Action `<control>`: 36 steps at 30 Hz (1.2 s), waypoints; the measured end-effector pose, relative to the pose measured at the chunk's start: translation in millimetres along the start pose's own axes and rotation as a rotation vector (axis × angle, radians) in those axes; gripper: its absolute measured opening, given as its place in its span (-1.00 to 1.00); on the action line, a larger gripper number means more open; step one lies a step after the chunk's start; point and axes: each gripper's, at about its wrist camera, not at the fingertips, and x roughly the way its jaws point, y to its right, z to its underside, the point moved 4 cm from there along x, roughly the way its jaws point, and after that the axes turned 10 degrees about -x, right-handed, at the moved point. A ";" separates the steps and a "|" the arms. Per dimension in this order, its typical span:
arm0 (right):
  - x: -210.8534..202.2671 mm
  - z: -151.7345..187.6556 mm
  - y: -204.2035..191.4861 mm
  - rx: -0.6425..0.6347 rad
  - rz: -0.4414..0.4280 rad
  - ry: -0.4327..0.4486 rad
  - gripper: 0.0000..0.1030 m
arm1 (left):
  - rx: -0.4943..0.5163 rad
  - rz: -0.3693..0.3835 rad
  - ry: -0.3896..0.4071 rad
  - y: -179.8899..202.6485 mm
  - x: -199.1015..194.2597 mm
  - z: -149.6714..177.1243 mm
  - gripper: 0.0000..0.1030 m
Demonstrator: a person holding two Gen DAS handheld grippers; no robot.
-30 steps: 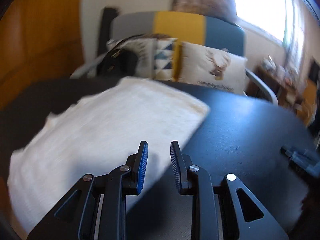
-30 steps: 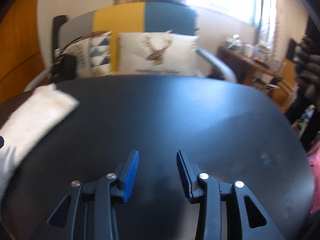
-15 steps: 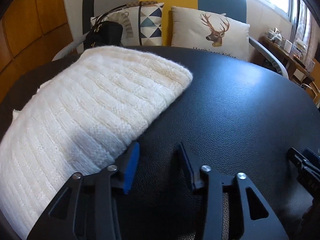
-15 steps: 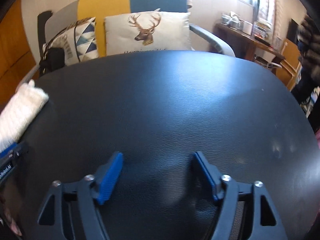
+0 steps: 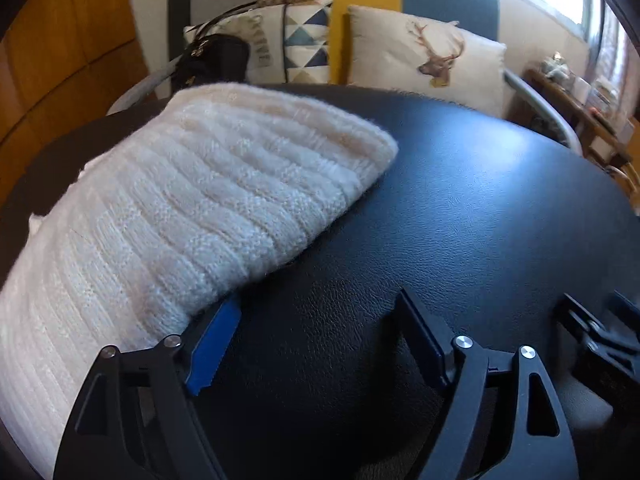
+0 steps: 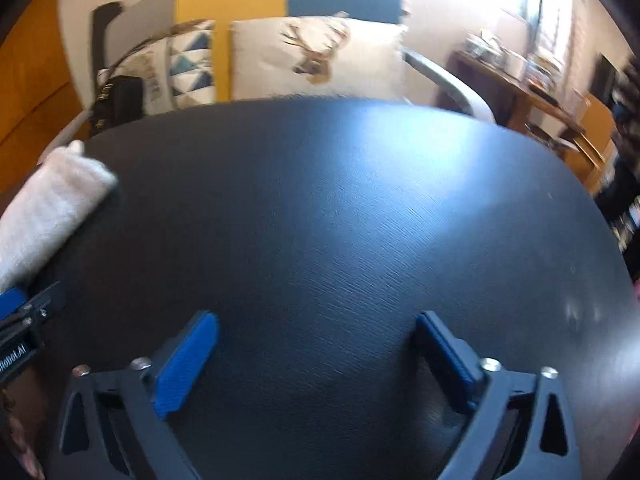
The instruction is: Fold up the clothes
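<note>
Sweater (image 5: 192, 216) cut off left, hiding tongs' fingertip (image 5: 216, 340)

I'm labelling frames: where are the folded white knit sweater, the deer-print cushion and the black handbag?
folded white knit sweater (image 5: 192, 216), left wrist view, ribbed top.
deer-print cushion (image 5: 424, 60), left wrist view, cream front.
black handbag (image 6: 118, 98), right wrist view, body.

The folded cream ribbed-knit sweater (image 5: 172, 220) runs off the frame at 8 o'clock and hides the left gripper's blue-padded left fingertip (image 5: 218, 330). The cluttered wooden side table (image 6: 520, 80) at 2 o'clock is blurred.
</note>
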 end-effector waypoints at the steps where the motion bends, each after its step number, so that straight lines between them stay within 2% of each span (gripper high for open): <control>1: -6.8 -3.8 -5.3 0.001 0.008 0.030 0.71 | -0.024 0.034 0.010 -4.2 -9.5 -2.6 0.55; 3: -15.6 -9.6 -23.8 -0.039 0.009 0.057 0.71 | -0.061 0.070 0.040 -18.8 -33.0 -10.8 0.55; 5: -22.2 -14.7 -53.6 -0.107 -0.037 0.079 0.71 | -0.080 0.077 0.085 -37.5 -56.6 -20.5 0.55; 9: -51.6 -40.3 -94.9 -0.114 -0.167 0.144 0.70 | -0.123 0.055 0.173 -88.1 -98.8 -39.1 0.55; 12: -80.0 -70.2 -127.8 -0.089 -0.337 0.153 0.69 | -0.190 0.031 0.192 -138.7 -123.8 -49.5 0.55; 15: -97.6 -89.0 -177.9 -0.178 -0.352 0.150 0.62 | -0.247 0.008 0.221 -183.3 -145.8 -56.4 0.55; 17: -90.6 -90.4 -203.3 -0.215 -0.380 0.093 0.25 | -0.268 -0.025 0.256 -209.2 -161.4 -57.3 0.55; 18: -87.8 -89.8 -214.1 -0.235 -0.384 0.080 0.19 | -0.279 -0.039 0.273 -221.9 -169.5 -56.5 0.55; 21: -81.2 -88.9 -245.8 -0.298 -0.404 0.058 0.18 | -0.293 -0.105 0.290 -259.0 -182.6 -50.2 0.56; 22: -80.2 -102.5 -254.1 -0.316 -0.400 0.052 0.18 | -0.297 -0.127 0.294 -271.3 -186.7 -48.0 0.56; 25: -68.5 -133.2 -271.0 -0.358 -0.393 0.015 0.18 | -0.369 -0.153 0.266 -306.0 -183.9 -33.0 0.56; 31: -38.7 -148.9 -295.9 -0.431 -0.385 -0.057 0.18 | -0.455 -0.105 0.217 -317.9 -166.6 -7.5 0.56; 34: -18.4 -144.5 -296.6 -0.464 -0.379 -0.078 0.19 | -0.366 -0.183 0.141 -302.7 -135.4 -1.4 0.56; 36: -13.0 -144.5 -297.4 -0.461 -0.390 -0.061 0.22 | -0.361 -0.204 -0.003 -301.2 -99.4 13.4 0.52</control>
